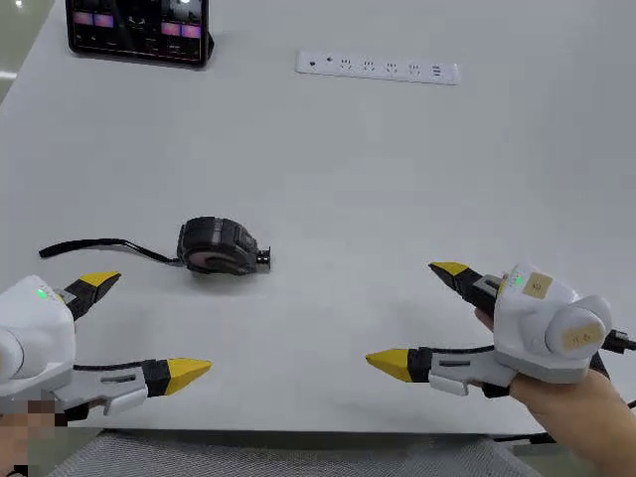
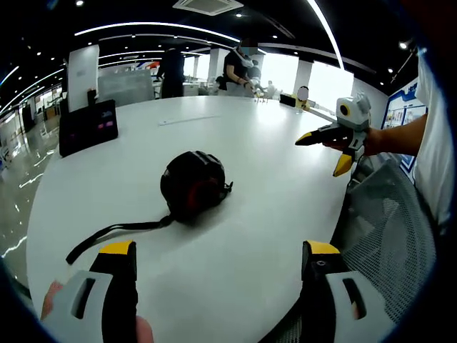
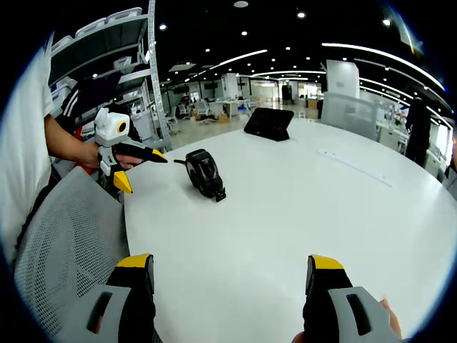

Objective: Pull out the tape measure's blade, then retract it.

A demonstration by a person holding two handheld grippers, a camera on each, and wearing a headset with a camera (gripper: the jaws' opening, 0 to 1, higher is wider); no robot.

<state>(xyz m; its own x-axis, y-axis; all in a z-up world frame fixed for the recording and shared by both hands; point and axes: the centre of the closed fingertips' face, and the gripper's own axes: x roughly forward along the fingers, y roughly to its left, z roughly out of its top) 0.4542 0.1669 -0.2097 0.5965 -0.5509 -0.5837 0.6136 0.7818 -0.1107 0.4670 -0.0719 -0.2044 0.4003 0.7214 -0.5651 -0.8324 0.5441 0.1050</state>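
Observation:
A black tape measure (image 1: 216,247) lies on the white table (image 1: 378,169), its blade pulled in and its black wrist strap (image 1: 94,246) trailing left. It also shows in the left gripper view as the tape measure (image 2: 193,184) and in the right gripper view as the tape measure (image 3: 205,171). My left gripper (image 1: 157,323) hovers open near the table's front left, just short of the tape measure. My right gripper (image 1: 417,316) hangs open at the front right, well apart from it. Nothing sits between either pair of yellow-tipped jaws.
A white power strip (image 1: 378,68) lies at the back of the table. A dark tablet (image 1: 137,30) stands at the back left. A grey mesh chair (image 3: 64,243) sits below the table's near edge. People stand far off in the room.

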